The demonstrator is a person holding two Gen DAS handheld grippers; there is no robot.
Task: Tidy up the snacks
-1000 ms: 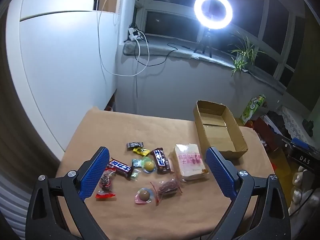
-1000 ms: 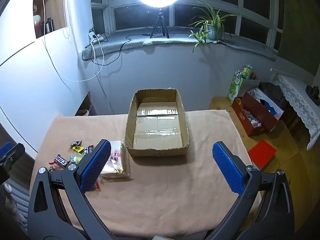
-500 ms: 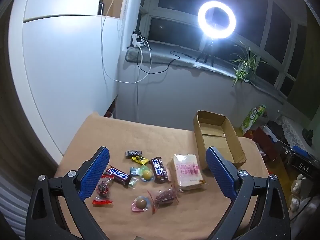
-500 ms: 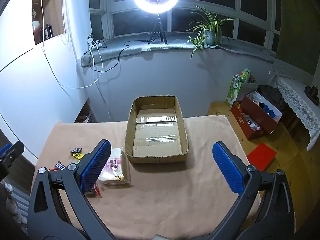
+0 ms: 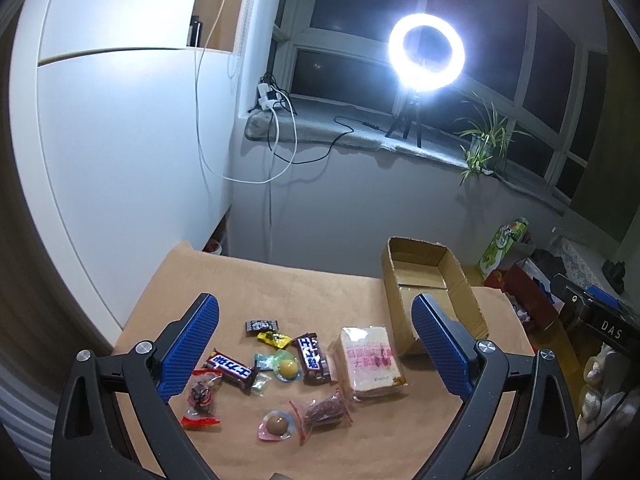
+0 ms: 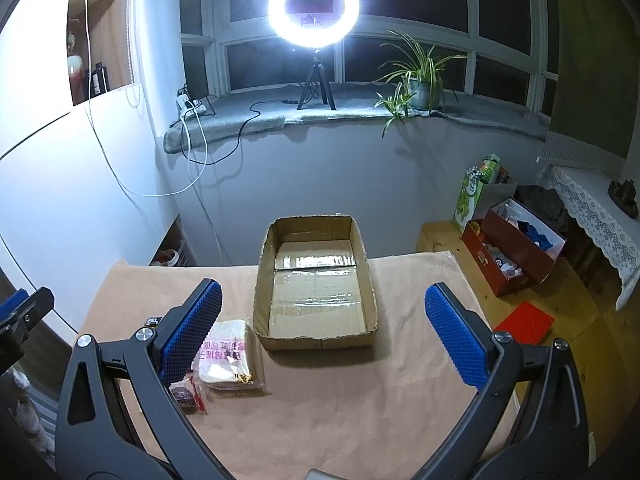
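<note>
Several wrapped snacks lie on the tan tablecloth (image 5: pixel 280 292): a bagged bread slice (image 5: pixel 370 360), two Snickers bars (image 5: pixel 231 365) (image 5: pixel 314 356), small candies (image 5: pixel 262 325), two jelly cups (image 5: pixel 287 368) and a bag of dark snacks (image 5: pixel 324 410). An empty cardboard box (image 6: pixel 318 284) stands to their right and also shows in the left wrist view (image 5: pixel 434 280). My left gripper (image 5: pixel 316 344) is open above the snacks. My right gripper (image 6: pixel 324 332) is open and empty, in front of the box. The bread (image 6: pixel 226 354) shows beside its left finger.
A ring light (image 6: pixel 314 8) on a tripod and a potted plant (image 6: pixel 420 76) stand on the windowsill. Cables hang down the wall at the left. Red boxes (image 6: pixel 516 252) and a green carton sit on the floor at the right.
Both grippers have risen and pulled back, so the table, the snacks and the box sit lower and smaller in view. Both stay open.
</note>
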